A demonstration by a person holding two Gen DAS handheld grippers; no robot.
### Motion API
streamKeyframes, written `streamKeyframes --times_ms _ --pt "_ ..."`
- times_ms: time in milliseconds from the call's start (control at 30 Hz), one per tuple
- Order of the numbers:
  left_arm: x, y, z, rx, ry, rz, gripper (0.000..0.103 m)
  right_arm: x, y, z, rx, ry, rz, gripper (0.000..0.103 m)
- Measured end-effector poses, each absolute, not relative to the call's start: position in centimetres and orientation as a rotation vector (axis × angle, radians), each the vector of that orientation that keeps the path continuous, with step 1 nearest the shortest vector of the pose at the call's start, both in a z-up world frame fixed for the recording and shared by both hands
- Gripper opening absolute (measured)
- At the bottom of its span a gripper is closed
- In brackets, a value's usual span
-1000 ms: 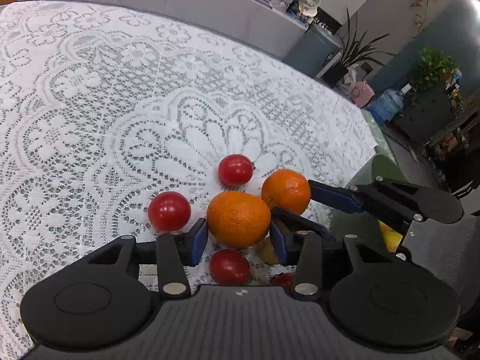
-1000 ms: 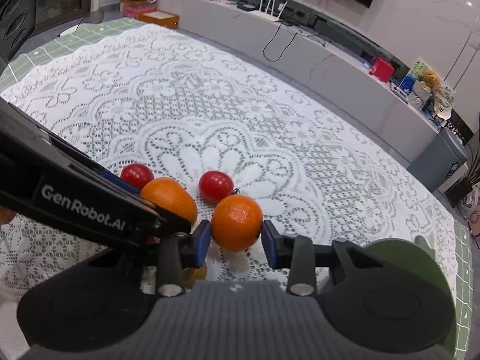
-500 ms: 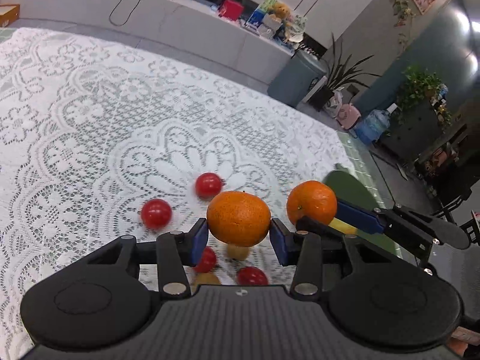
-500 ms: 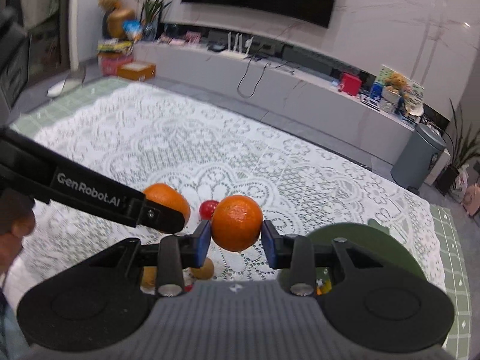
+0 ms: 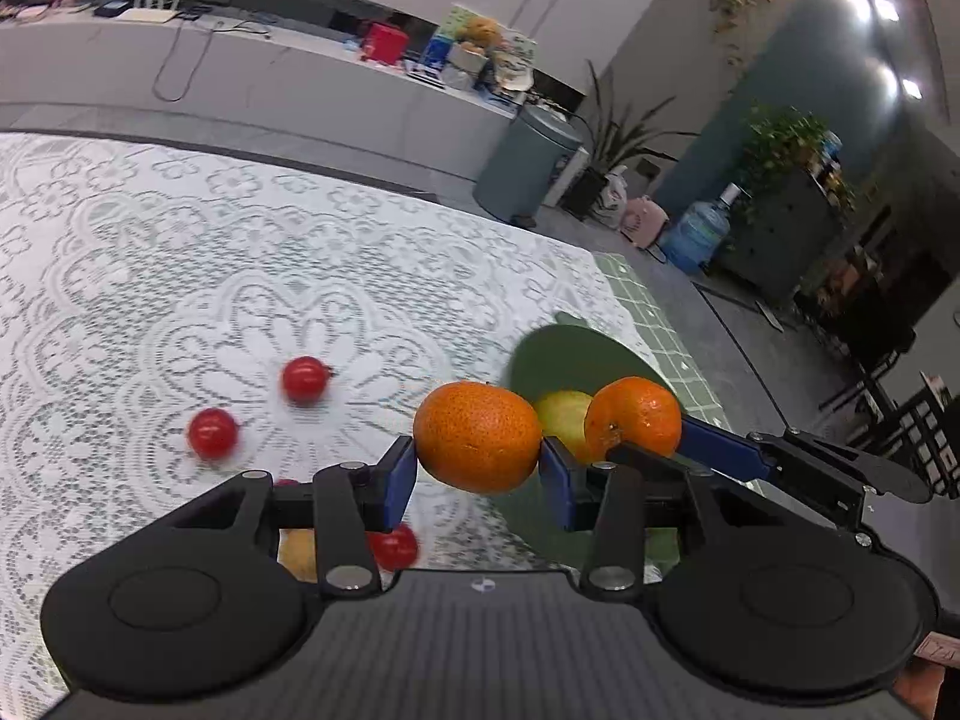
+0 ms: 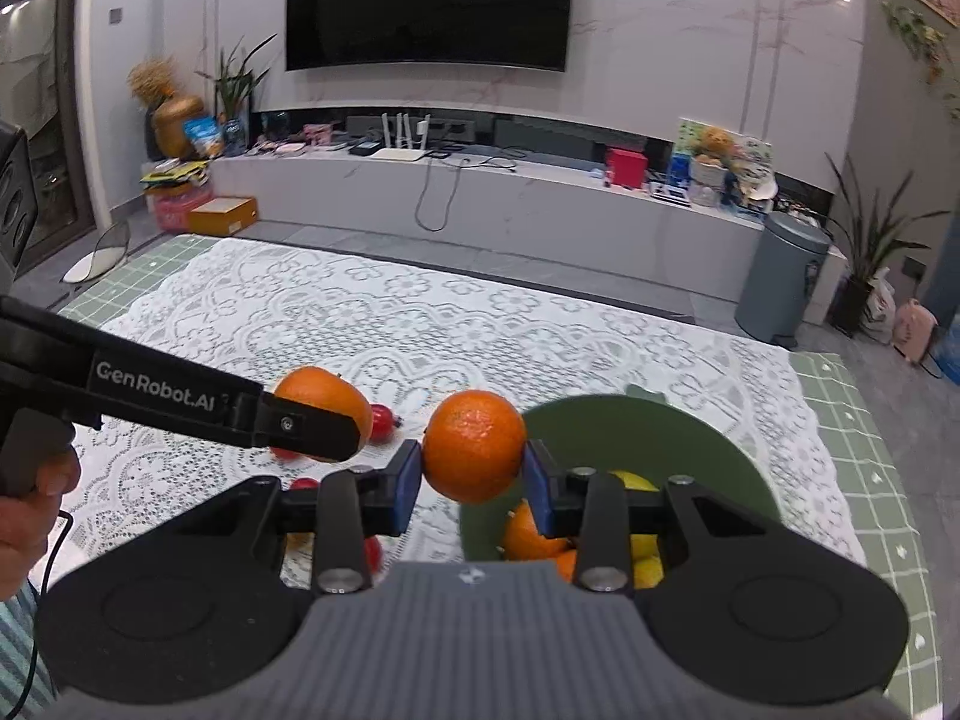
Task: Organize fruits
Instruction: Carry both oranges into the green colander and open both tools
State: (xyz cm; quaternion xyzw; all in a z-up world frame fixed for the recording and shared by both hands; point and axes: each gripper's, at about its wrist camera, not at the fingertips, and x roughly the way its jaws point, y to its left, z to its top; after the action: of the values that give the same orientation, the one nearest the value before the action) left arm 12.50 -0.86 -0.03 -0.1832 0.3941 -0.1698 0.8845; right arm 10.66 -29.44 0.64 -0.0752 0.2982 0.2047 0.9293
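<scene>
1. Between the blue pads at the centre of the left wrist view, your left tool [image 5: 478,468] grips an orange [image 5: 477,436], held in the air above the lace-covered desk [image 5: 180,240].
2. To its right in that view, your right tool [image 5: 636,426] clamps a second orange [image 5: 634,417], with a yellow fruit [image 5: 561,414] showing between the two oranges and the green bowl [image 5: 558,348] behind them.
3. At the centre of the right wrist view, your right tool [image 6: 473,480] pinches its orange [image 6: 474,445] over the left rim of the bowl [image 6: 690,438].
4. Low in the bowl you can see another orange [image 6: 528,534] and yellow fruit [image 6: 645,546], partly hidden by the tool.
5. Left of centre in the left wrist view, two tomatoes [image 5: 305,380] [image 5: 212,433] lie blurred on the lace; a third [image 5: 393,546] shows under the left finger.
</scene>
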Motion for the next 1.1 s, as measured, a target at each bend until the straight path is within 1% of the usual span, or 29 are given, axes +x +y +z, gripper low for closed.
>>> streamKeyframes --times_ms 267,600,1100 --pt "12.5 -4.5 0.2 -0.292 0.836 -0.409 0.05 9.9 -33.3 0.3 -0.106 0.627 0.348 0.034" --pt "14.0 -8.5 -1.0 -0.203 0.896 -0.467 0.05 10.8 -36.9 -1.0 -0.069 0.662 0.263 0.034" --pt "16.7 -11.4 -2.9 -0.106 0.951 -0.487 0.05 13.3 -37.6 -2.8 -0.103 0.709 0.24 0.034"
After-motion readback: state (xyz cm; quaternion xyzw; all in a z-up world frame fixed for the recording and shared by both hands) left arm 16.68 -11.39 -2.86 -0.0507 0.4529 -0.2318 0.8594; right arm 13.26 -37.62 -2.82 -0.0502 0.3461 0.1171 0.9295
